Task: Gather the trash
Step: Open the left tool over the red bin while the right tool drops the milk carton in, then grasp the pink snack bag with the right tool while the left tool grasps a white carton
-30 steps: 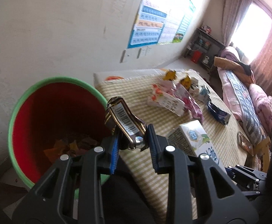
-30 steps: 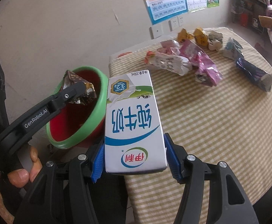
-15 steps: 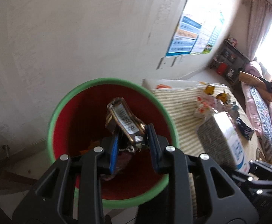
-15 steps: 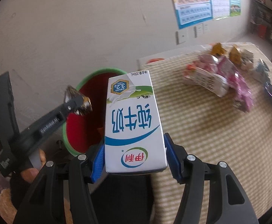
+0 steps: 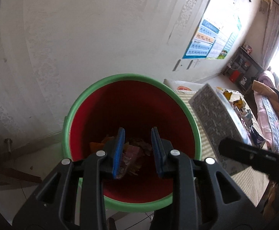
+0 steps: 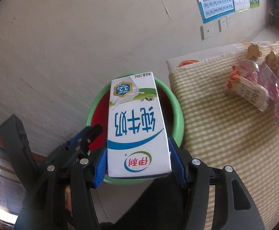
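A red bin with a green rim (image 5: pixel 120 76) stands on the floor between the wall and the table. My left gripper (image 5: pixel 138 153) hangs over its mouth with the jaws opening and nothing pressed between the pads. Crumpled wrappers (image 5: pixel 137 147) lie at the bin's bottom, seen through the gap. My right gripper (image 6: pixel 139 164) is shut on a white milk carton (image 6: pixel 137 126), held above the bin's rim (image 6: pixel 178 118) on the table side. The carton (image 5: pixel 216 115) shows at the right of the left wrist view. The left gripper (image 6: pixel 87 134) appears beside the carton.
A table with a yellow checked cloth (image 6: pixel 216 134) adjoins the bin. Several snack wrappers (image 6: pixel 254 94) lie on it at the far side. A pale wall (image 5: pixel 101 28) rises just behind the bin. A bed (image 5: pixel 273 118) stands at the far right.
The left gripper carried a brown barcode wrapper over the bin and let it go; its jaws now stand apart. The right gripper moved the carton from above the table toward the bin.
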The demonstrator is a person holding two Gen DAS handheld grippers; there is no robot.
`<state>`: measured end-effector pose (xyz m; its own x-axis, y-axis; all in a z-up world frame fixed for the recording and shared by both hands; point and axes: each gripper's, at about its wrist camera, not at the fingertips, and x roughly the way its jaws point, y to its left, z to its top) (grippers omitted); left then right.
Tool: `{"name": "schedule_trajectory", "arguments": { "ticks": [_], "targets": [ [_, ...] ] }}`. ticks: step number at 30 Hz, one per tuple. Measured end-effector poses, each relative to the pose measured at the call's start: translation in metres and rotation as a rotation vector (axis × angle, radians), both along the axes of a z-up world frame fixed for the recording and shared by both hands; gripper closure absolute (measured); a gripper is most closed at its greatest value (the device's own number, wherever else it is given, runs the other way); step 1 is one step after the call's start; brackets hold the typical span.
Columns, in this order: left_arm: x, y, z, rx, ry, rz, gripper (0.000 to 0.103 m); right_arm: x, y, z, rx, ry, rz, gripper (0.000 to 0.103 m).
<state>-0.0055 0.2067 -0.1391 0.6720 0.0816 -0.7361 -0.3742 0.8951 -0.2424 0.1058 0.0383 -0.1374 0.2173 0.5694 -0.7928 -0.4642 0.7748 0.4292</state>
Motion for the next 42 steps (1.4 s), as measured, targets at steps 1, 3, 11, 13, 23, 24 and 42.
{"name": "schedule_trajectory", "arguments": {
  "ticks": [1, 3, 11, 13, 23, 24, 42],
  "targets": [
    [-0.002, 0.003, -0.001, -0.012, 0.001, 0.014, 0.068, 0.000, 0.002, 0.001, 0.000, -0.005, 0.003, 0.047],
    [-0.006, 0.007, -0.002, -0.024, -0.001, 0.035, 0.062, 0.002, 0.007, 0.003, 0.005, -0.011, 0.011, 0.047],
    [-0.017, 0.012, -0.003, -0.030, 0.009, 0.078, 0.040, 0.008, 0.007, 0.007, 0.086, -0.002, 0.013, 0.033],
    [-0.017, 0.008, -0.004, -0.027, 0.013, 0.068, 0.040, 0.013, -0.009, 0.009, 0.075, -0.028, -0.025, 0.033],
    [-0.004, -0.021, 0.009, -0.043, -0.012, -0.012, 0.039, 0.114, -0.161, -0.019, -0.222, -0.073, -0.475, 0.032],
    [-0.004, -0.024, 0.010, -0.044, -0.012, -0.024, 0.038, 0.121, -0.168, -0.025, -0.250, -0.066, -0.491, 0.032],
    [0.061, -0.123, -0.004, -0.100, 0.053, -0.248, 0.038, 0.011, -0.240, -0.052, -0.083, 0.047, -0.502, 0.064]
  ]
}}
